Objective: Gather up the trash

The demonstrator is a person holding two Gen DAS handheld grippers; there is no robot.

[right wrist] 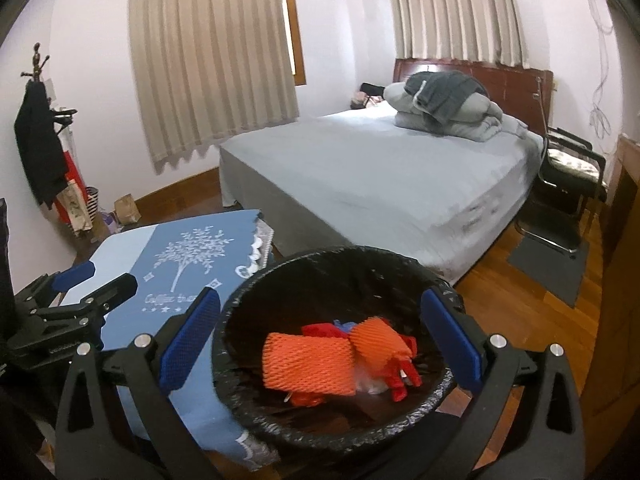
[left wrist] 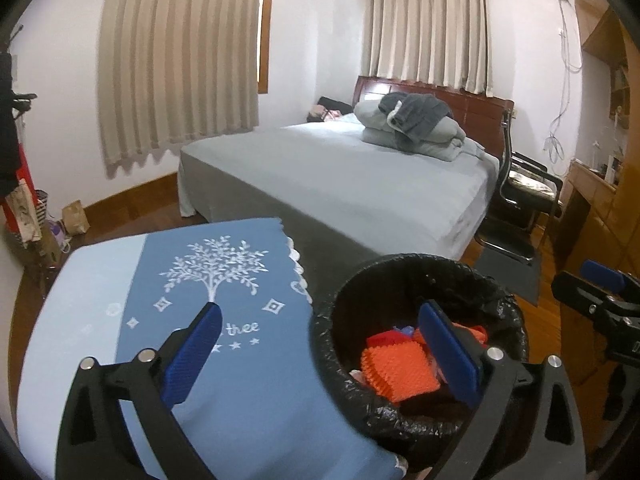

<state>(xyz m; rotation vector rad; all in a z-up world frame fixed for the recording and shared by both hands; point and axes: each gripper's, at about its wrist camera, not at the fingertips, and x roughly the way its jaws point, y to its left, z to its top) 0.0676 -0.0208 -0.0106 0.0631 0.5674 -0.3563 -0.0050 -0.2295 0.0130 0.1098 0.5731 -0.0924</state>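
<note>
A round bin lined with a black bag (right wrist: 240,312) stands on the floor beside a small table under a blue tree-print cloth (left wrist: 224,360). Orange foam net sleeves (right wrist: 308,360) and red scraps (right wrist: 400,380) lie inside it. The bin also shows in the left wrist view (left wrist: 332,312), with orange netting (left wrist: 396,372) in it. My right gripper (right wrist: 320,332) is open and empty, above the bin's mouth. My left gripper (left wrist: 320,336) is open and empty, one finger over the cloth, the other over the bin. Each gripper shows in the other's view, left (right wrist: 84,280) and right (left wrist: 596,280).
A bed with a grey sheet (right wrist: 380,176) and folded bedding (right wrist: 448,108) fills the middle of the room. A black chair (right wrist: 568,184) and a grey mat (right wrist: 548,264) are at the right. A coat rack (right wrist: 40,136) and bags (right wrist: 124,208) stand by the left wall. Wooden cabinets (left wrist: 600,184) line the right.
</note>
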